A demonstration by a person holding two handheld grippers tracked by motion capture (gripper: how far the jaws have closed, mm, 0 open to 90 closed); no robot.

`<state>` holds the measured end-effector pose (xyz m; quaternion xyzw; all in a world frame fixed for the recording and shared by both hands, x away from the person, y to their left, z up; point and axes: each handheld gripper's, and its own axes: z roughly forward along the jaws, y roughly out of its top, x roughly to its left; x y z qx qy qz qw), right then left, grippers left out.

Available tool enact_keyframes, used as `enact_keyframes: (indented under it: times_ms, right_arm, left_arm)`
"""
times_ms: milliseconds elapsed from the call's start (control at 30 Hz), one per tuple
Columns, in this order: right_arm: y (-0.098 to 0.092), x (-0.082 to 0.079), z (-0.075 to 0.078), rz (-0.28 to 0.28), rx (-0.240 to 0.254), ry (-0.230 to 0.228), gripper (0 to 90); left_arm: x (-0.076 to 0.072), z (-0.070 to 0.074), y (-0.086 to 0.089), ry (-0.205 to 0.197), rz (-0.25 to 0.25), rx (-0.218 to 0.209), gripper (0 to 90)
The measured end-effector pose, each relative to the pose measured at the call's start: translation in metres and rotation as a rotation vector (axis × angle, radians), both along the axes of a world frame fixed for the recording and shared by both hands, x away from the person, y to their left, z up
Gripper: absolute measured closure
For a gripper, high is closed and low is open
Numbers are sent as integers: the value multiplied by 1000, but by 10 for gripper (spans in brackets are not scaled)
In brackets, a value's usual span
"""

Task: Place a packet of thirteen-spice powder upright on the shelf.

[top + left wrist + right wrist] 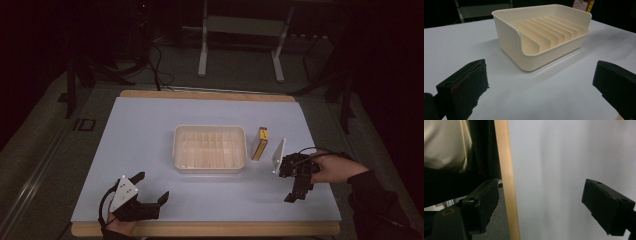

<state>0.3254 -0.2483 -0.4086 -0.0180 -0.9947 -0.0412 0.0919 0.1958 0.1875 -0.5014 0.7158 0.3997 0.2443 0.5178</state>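
Both released: the right hand-held gripper point(296, 186) sits just right of the upright yellow-and-red card box point(259, 143), nothing grasped. Next, I judge, swing round to it; left hand-held gripper point(150, 187) idles.

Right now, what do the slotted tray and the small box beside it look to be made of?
Slotted tray: likely moulded plastic, cream, smooth with a soft sheen, thin one-piece dividers. Small box: probably printed cardboard, yellow and red faces with sharp folded edges; too small to be sure.

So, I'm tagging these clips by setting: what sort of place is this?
Probably a lab or recording studio: a white-topped table in a dark room, bare stand legs and loose cables on grey carpet behind.
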Motion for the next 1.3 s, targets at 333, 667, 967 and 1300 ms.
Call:
enact_keyframes:
  times_ms: [333, 667, 967, 1300]
  right_arm:
    - [23, 1, 4, 74, 25, -15, 137]
    - [42, 7, 19, 89, 19, -45, 139]
    - [50, 14, 35, 134, 40, -139, 142]
    - [47, 32, 48, 117, 64, -205, 142]
  left_arm:
    - [1, 0, 0, 2, -3, 4, 0]
    - [0, 0, 0, 0, 7, 13, 0]
    - [-1, 0, 0, -1, 5, 14, 0]
    - [-3, 0, 1, 0, 13, 12, 0]
